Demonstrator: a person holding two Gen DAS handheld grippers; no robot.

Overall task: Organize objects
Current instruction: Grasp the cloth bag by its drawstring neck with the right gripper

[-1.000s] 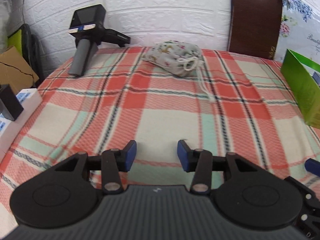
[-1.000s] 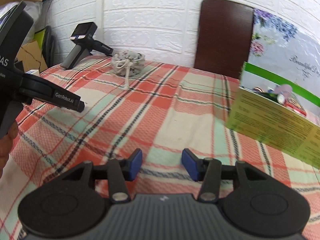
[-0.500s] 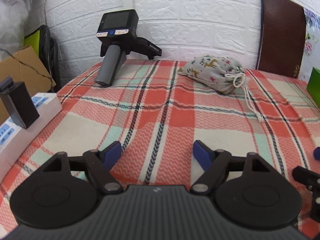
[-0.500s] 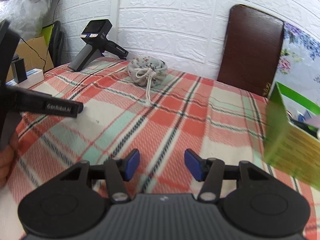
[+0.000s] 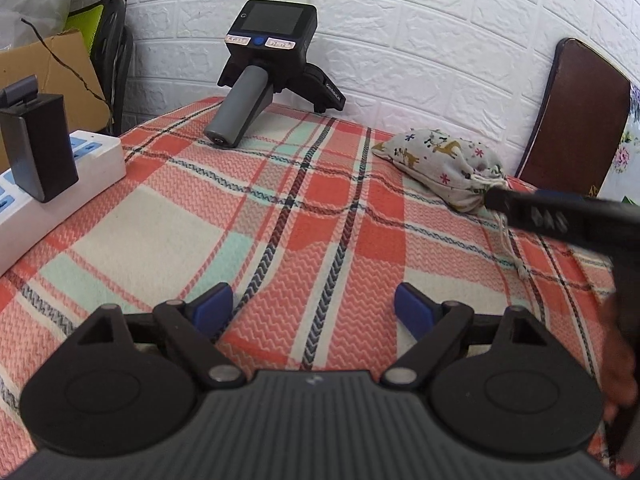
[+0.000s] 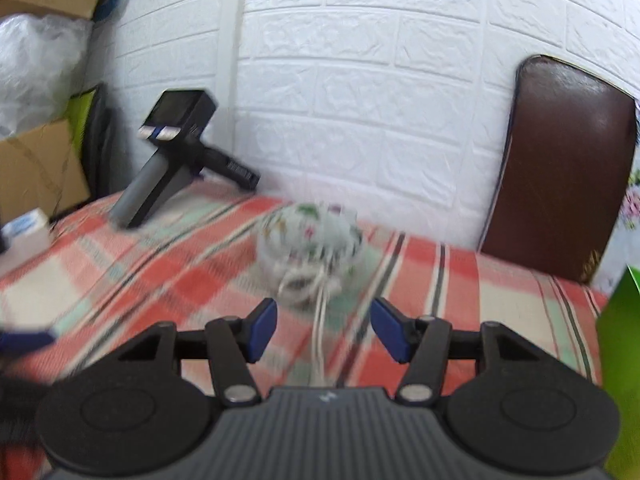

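White embossed brick-pattern wall panels [image 5: 420, 40] back the scene, with a dark brown glossy chair back [image 6: 560, 168] against them. Below lies a woven plaid cloth [image 5: 280, 220] — red, cream and mint with dark stripes — covering the work surface. A spare handheld gripper unit [image 5: 264, 64], black with a grey cylindrical grip, stands at the far edge near the wall. A white power strip [image 5: 48, 196] carries a black rectangular adapter [image 5: 36, 148] at the left edge. The drawstring pouch [image 6: 310, 248], soft printed fabric, lies near the wall, just ahead of the right gripper [image 6: 323, 330] — jaws wide apart, holding nothing. The left gripper [image 5: 314, 312] is likewise spread wide and empty
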